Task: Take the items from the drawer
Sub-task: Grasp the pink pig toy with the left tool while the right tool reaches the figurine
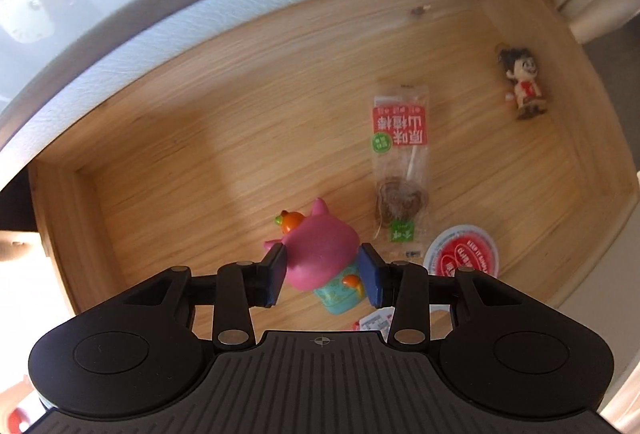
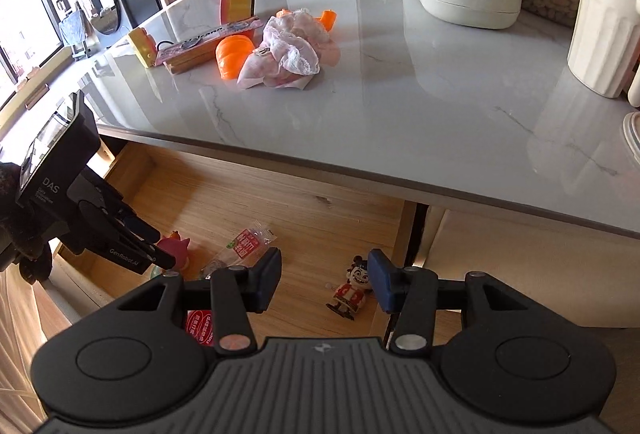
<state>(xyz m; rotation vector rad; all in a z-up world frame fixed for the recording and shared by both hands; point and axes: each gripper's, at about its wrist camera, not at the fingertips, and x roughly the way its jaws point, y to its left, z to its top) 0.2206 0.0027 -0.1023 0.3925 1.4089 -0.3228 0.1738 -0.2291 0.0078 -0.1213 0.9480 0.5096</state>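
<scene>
The pink pig toy stood on the floor of the open wooden drawer, near its front left corner, and the left gripper pointed straight down over it. The toy's round body sat directly between the 2 blue pads, so there was no sideways offset to correct. The left pad looked to be touching the pig's side; the right pad was at the edge of the body and its teal base, and whether it actually pressed could not be told from the left wrist view. The jaws stood partly apart at about the toy's width, so a firm clamp could not be confirmed.

The right gripper hung at a slant over the right part of the drawer with its jaws apart and nothing between them. The small cartoon figure lay on the drawer floor beyond those pads, closer to the right one, clearly the right hand's nearer target.

Between the 2 toys lay a wrapped snack stick, its long axis running front to back, and a round red-and-white lid just beside its near end. Both were closer to the left gripper. The grey tabletop overhung the drawer's back, so anything lifted probably needed to come up towards the front.
</scene>
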